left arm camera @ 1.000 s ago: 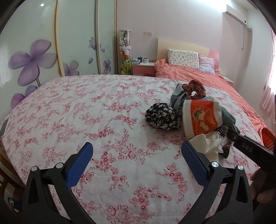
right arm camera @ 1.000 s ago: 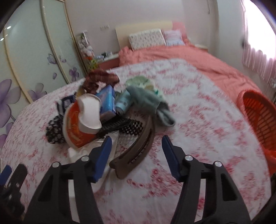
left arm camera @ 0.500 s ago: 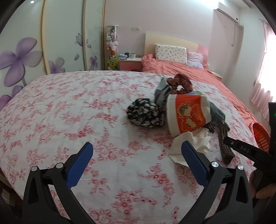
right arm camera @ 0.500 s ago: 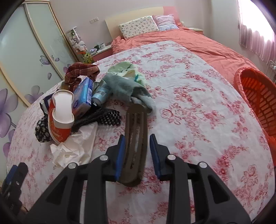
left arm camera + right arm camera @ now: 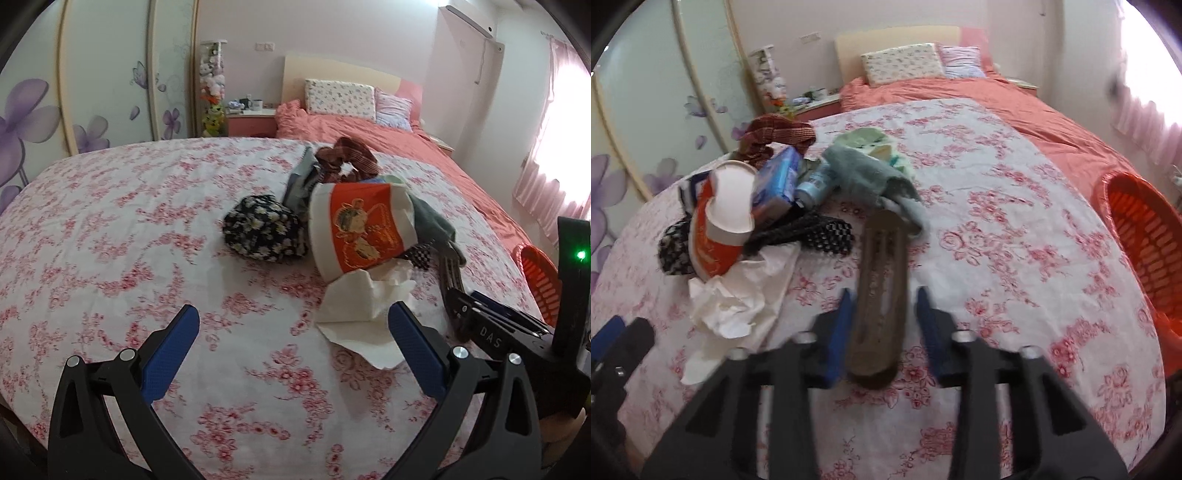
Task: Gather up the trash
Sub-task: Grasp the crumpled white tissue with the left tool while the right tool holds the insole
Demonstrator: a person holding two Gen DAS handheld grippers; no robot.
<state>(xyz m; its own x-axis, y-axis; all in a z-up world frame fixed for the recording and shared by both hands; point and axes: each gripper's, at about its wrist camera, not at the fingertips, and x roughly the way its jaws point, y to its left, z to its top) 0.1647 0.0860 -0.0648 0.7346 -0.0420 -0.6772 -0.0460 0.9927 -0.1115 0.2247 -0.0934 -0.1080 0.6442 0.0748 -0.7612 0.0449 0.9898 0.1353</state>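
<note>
A pile lies on the floral bedspread (image 5: pixel 110 236): an orange-and-white paper cup (image 5: pixel 360 229) on its side, crumpled white tissue (image 5: pixel 364 310), a black floral cloth (image 5: pixel 264 234), a brown scrunchie (image 5: pixel 349 157), a blue packet (image 5: pixel 777 184), a small bottle (image 5: pixel 816 184) and a grey-green cloth (image 5: pixel 871 177). My right gripper (image 5: pixel 884 314) is closed around a long brown hair clip (image 5: pixel 881 291); a small gap shows on each side. My left gripper (image 5: pixel 291 339) is open and empty, just in front of the tissue.
An orange plastic basket (image 5: pixel 1145 240) stands beside the bed at the right. Pillows (image 5: pixel 340 96), a headboard and a bedside table (image 5: pixel 251 122) are at the far end. A wardrobe with purple flowers (image 5: pixel 33 122) runs along the left.
My right gripper closed from wide open onto the hair clip, then its fingers eased slightly apart. My left gripper moved closer to the pile and stayed open.
</note>
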